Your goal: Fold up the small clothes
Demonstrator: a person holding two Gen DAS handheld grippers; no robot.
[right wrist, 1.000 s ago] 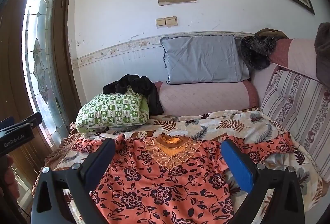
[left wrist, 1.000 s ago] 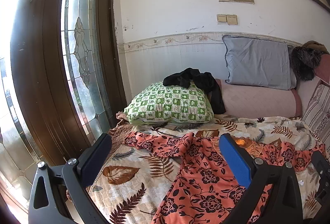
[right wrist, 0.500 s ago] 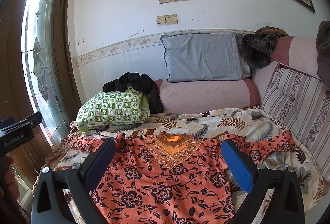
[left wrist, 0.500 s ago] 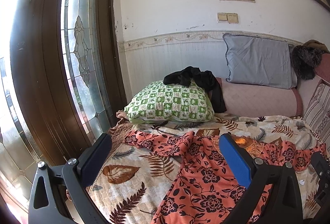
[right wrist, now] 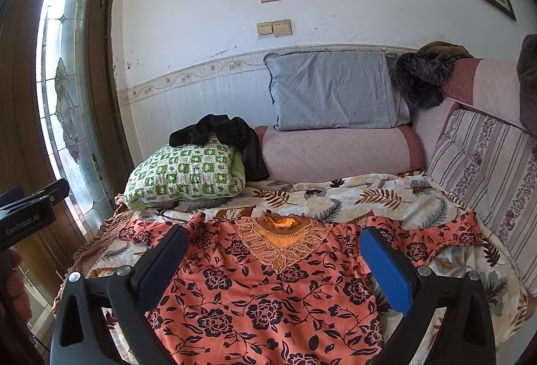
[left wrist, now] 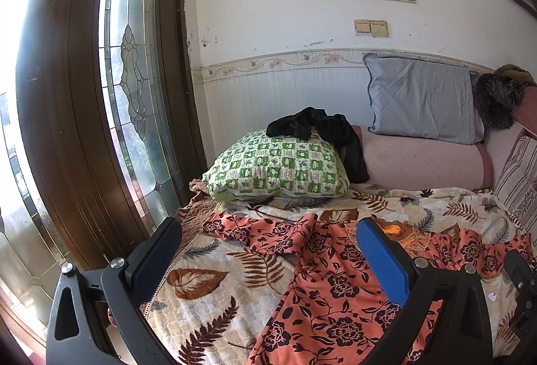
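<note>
Orange floral top (right wrist: 268, 291) lying flat, front up, on leaf-print bedspread (right wrist: 386, 197), neckline (right wrist: 282, 224) pointing toward wall. Right gripper (right wrist: 272, 251) hovering above top's chest, jaws spread wide, gripping nothing. Left gripper (left wrist: 268, 247) hanging over top's left sleeve (left wrist: 255, 230), jaws likewise wide, empty. Bare bedspread showing left of garment (left wrist: 208, 291) and beyond neckline. Green checked pillow (right wrist: 188, 173) sitting near sleeve end. Striped cushion (right wrist: 486, 163) bordering bedspread's right edge.
</note>
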